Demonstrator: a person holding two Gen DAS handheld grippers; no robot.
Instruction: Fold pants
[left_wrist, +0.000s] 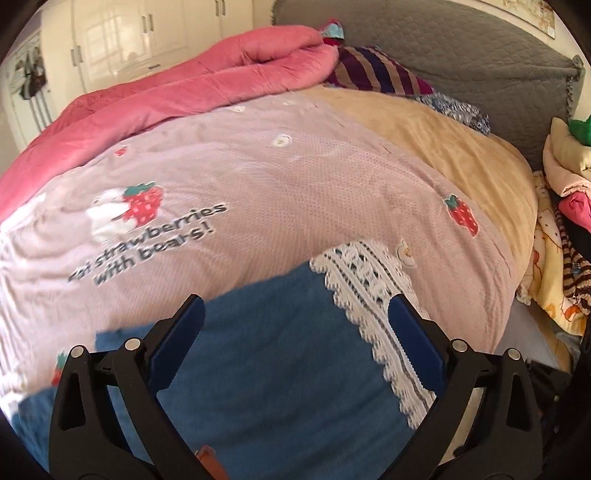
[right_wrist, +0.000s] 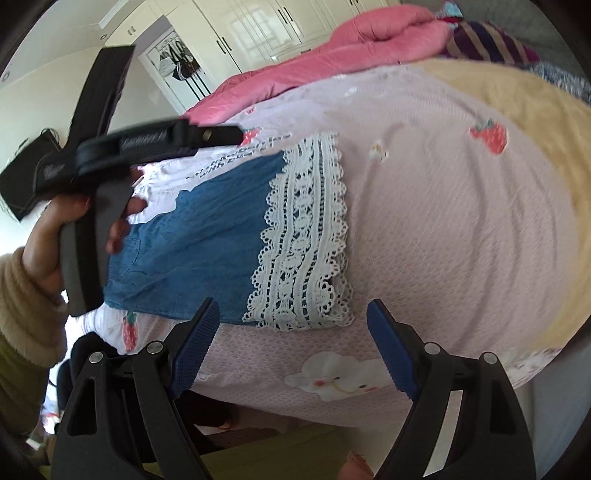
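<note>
Both tongs were spread wide with nothing between their pads. Seen from the right wrist, the right gripper (right_wrist: 291, 347) hung over the near edge of the bed, its blue pads (right_wrist: 194, 347) apart and clear of any cloth. The left gripper (left_wrist: 295, 343) hovered just above the blue cloth, likewise gaping and, as far as could be seen, pinching nothing.

The pants (right_wrist: 192, 236), blue with a broad white lace hem (right_wrist: 306, 236), lay flat on the pink strawberry quilt (right_wrist: 461, 229). In the right wrist view their long axis ran left to right: blue body to the left, lace hem to the right. The hem's near corner sat just beyond the right gripper, between its two pads in line of sight, so that hand was the nearer one to the hem. The left hand (right_wrist: 55, 236), gripping its tool's handle, stood over the left, blue end.

My judgement: the coming fold would turn on this layout, each hand taking the end nearest it.
</note>
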